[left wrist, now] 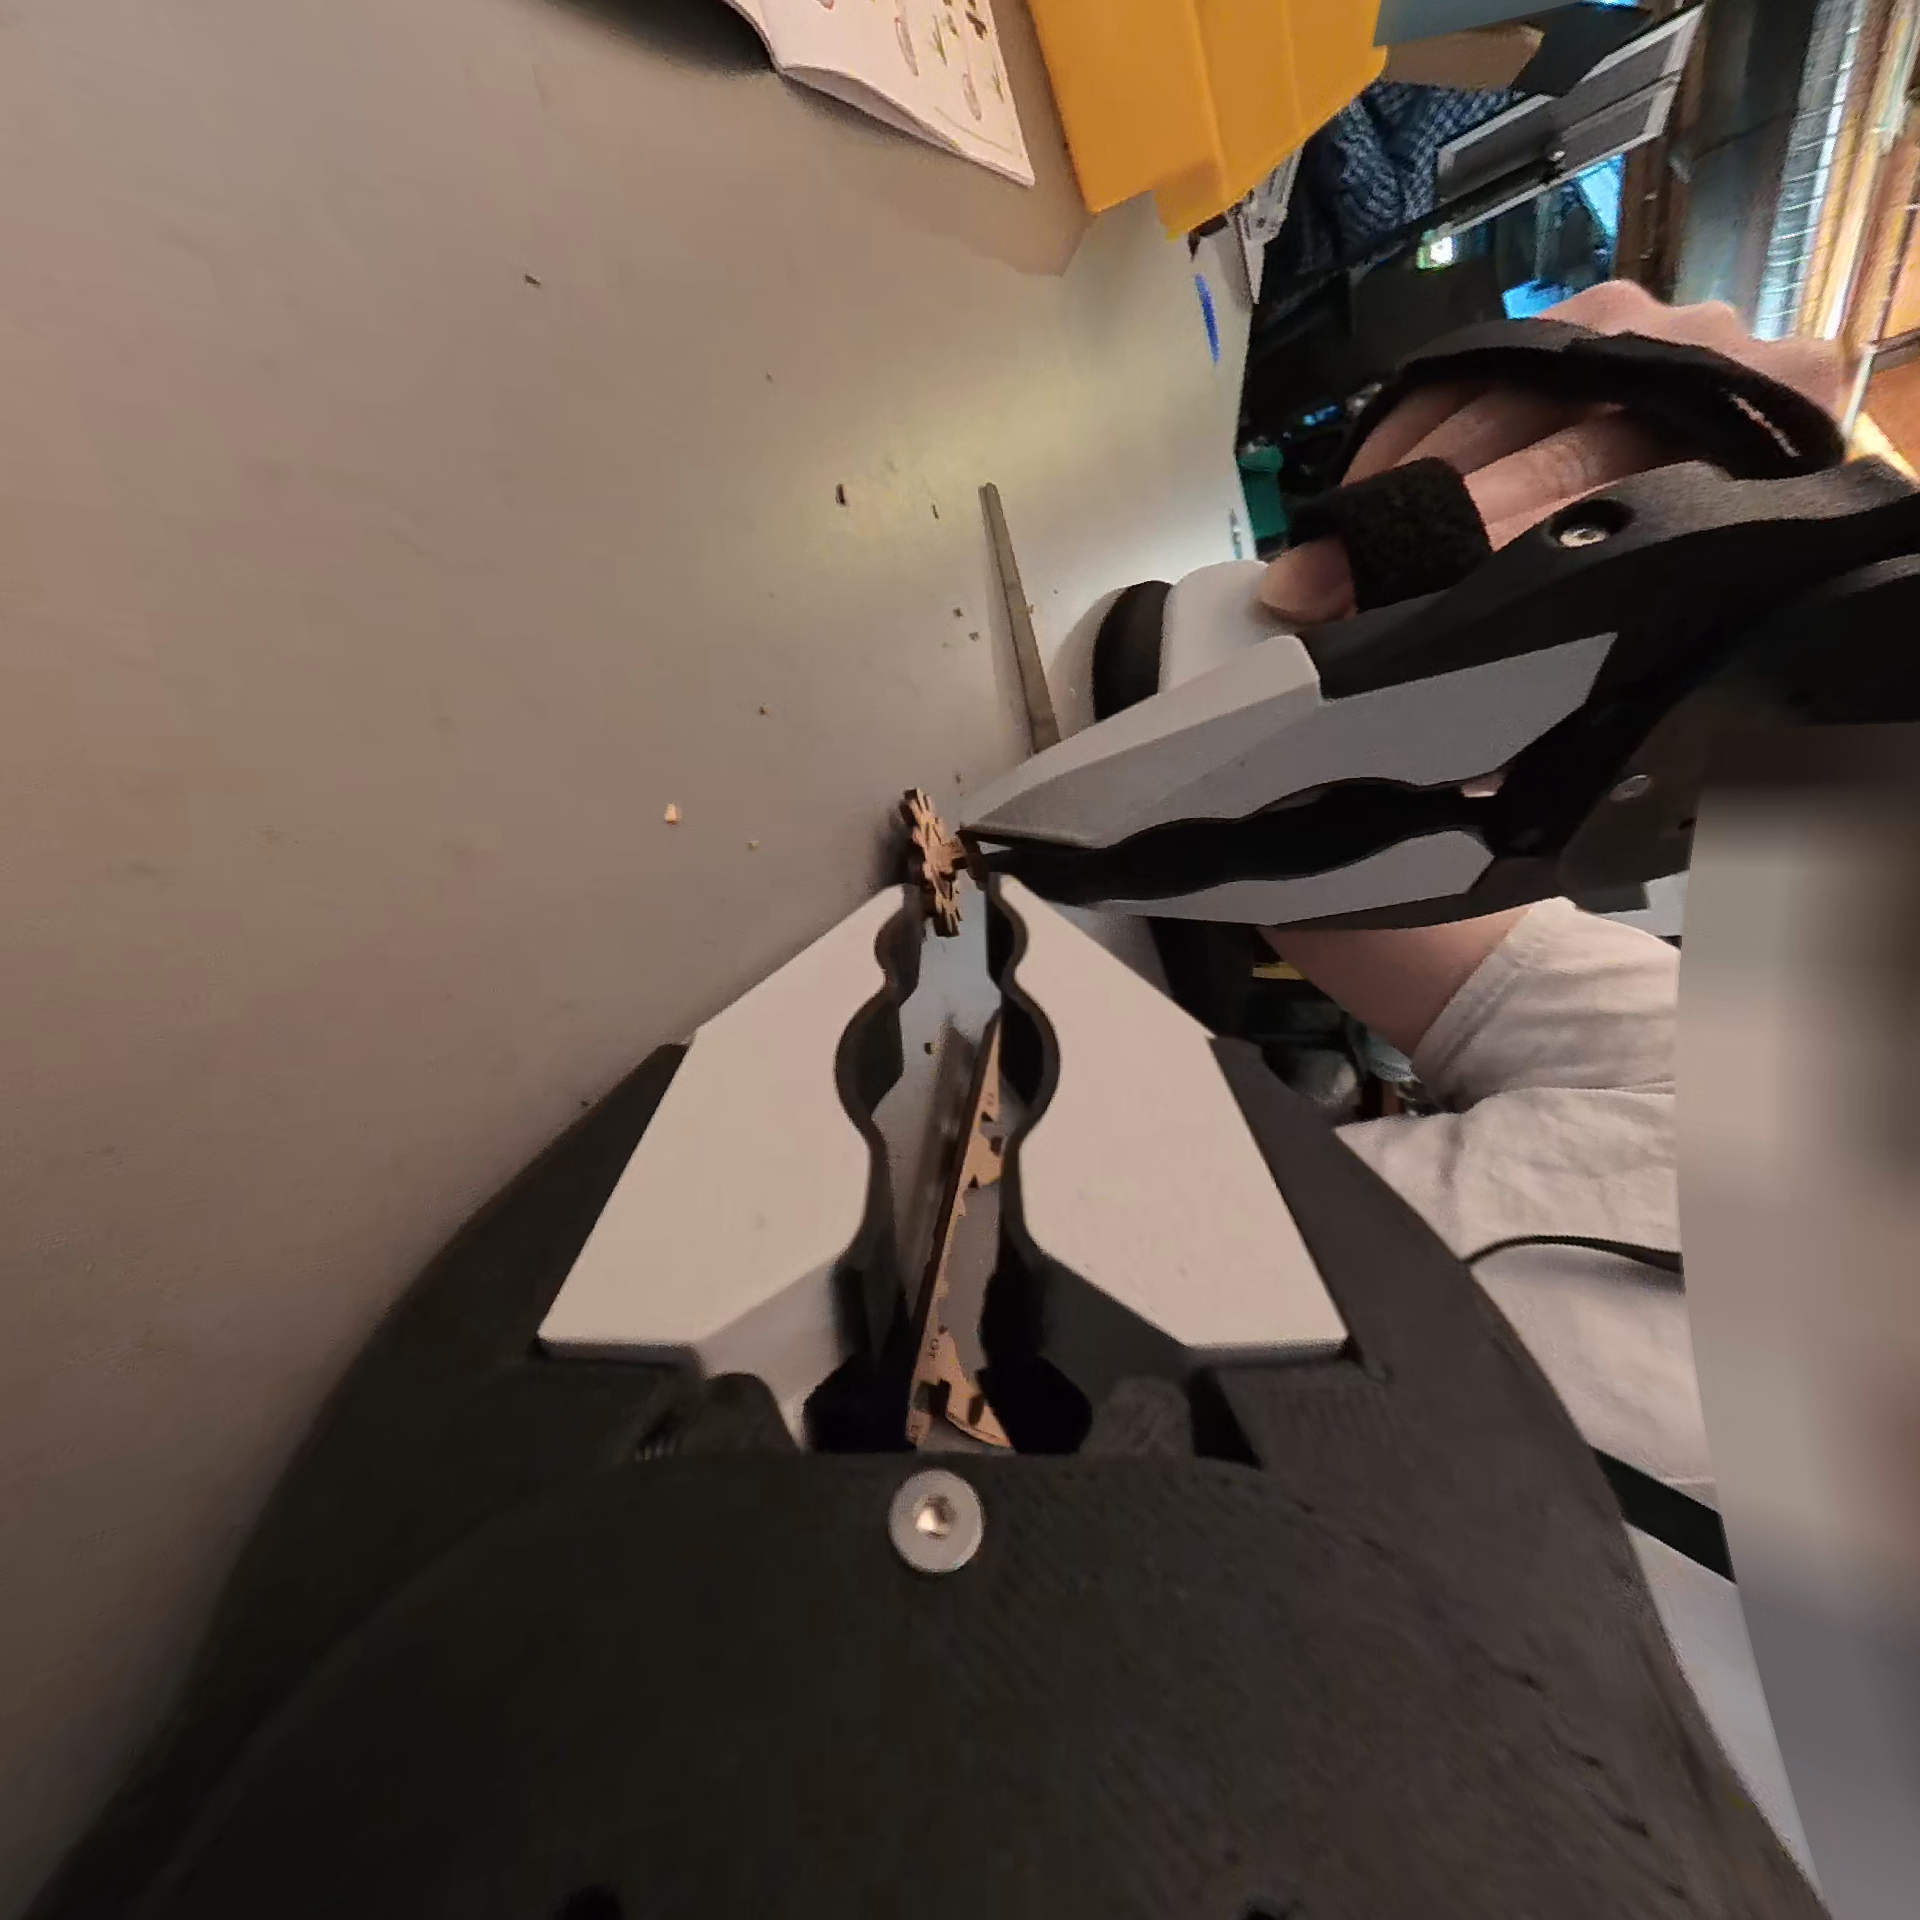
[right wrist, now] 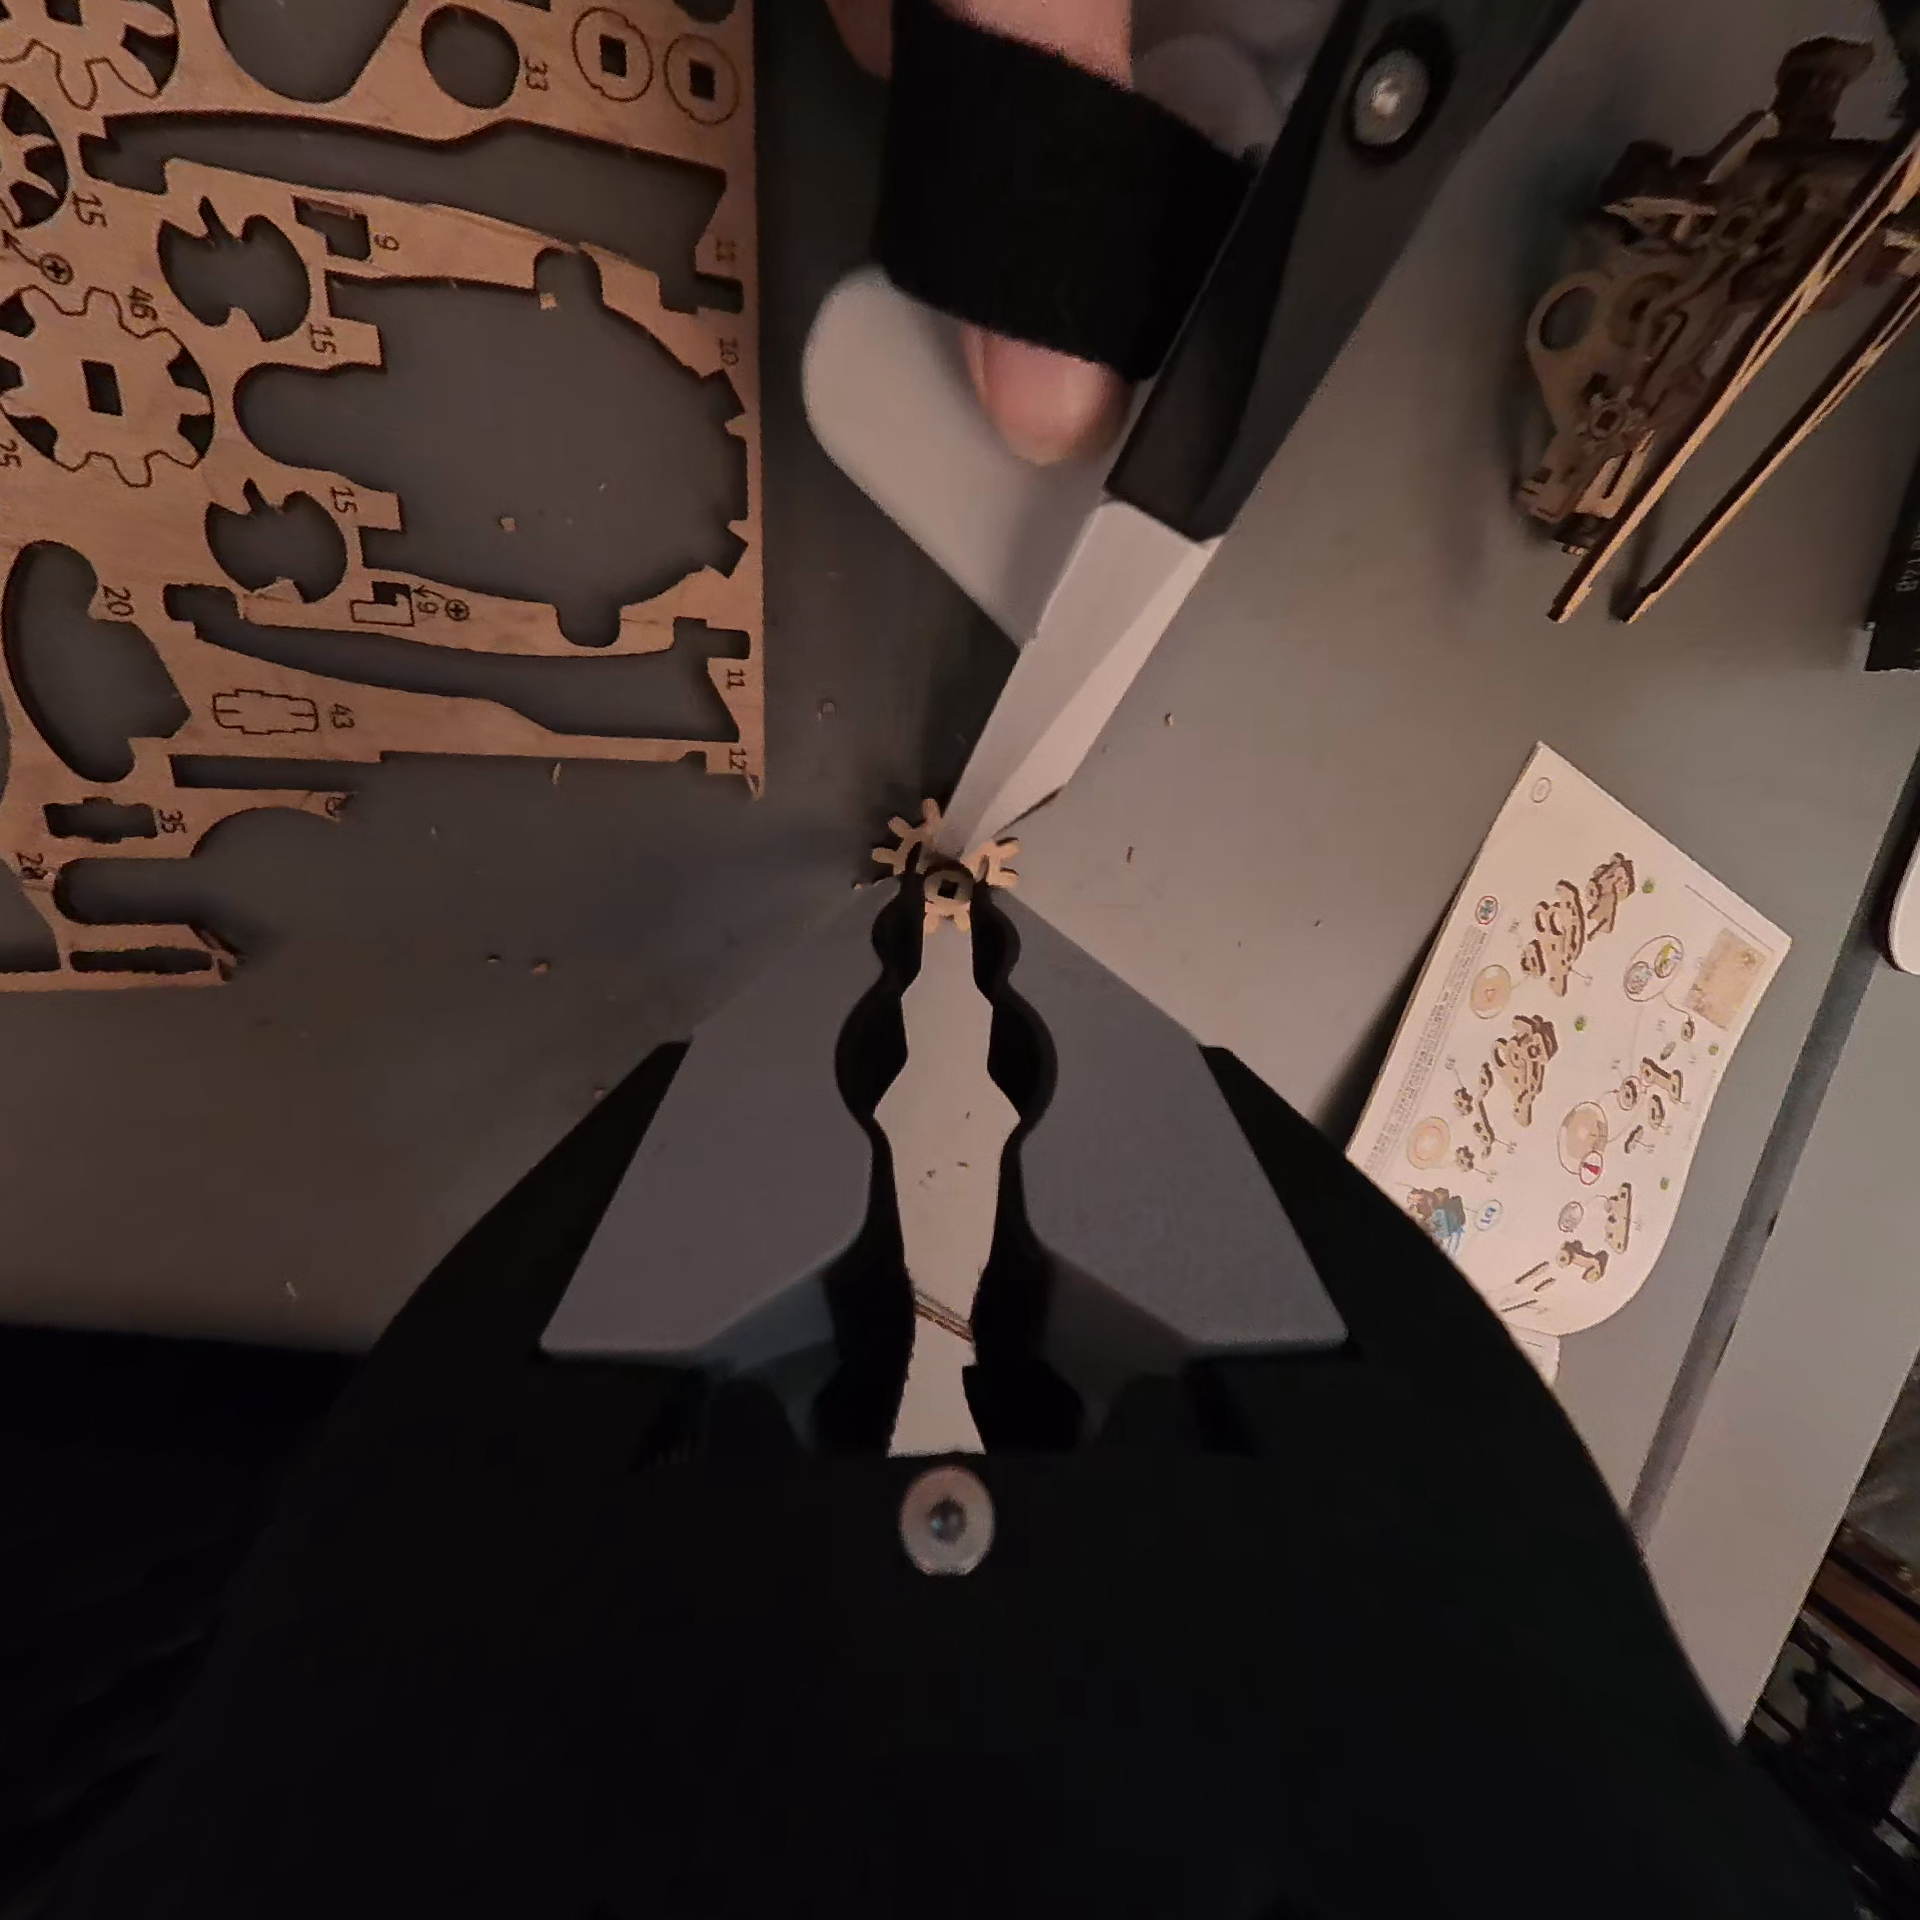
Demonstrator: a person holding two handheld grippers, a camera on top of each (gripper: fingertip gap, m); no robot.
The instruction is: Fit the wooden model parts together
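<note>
Small wooden gear [right wrist: 940,868], pale, toothed, square hole at its hub, held just above the grey table [right wrist: 1299,727]. Both tools meet on it. Right gripper [right wrist: 943,902] comes from below in its own view, fingertips narrowed onto the gear's hub; a thin gap runs between the fingers farther back. Left gripper [right wrist: 982,831] reaches in from above, its tip touching the gear's upper-right teeth. In the left wrist view the gear [left wrist: 935,868] stands edge-on between the left gripper [left wrist: 951,904] tips, which stand slightly apart; cannot tell whether they pinch it. Right gripper [left wrist: 977,836] there has its fingers drawn together at the gear. Punched wooden parts sheet [right wrist: 364,468] lies left of the gear. Instruction sheet [right wrist: 1558,1039] lies right. Part-built wooden model [right wrist: 1683,312] rests upper right, well apart.
</note>
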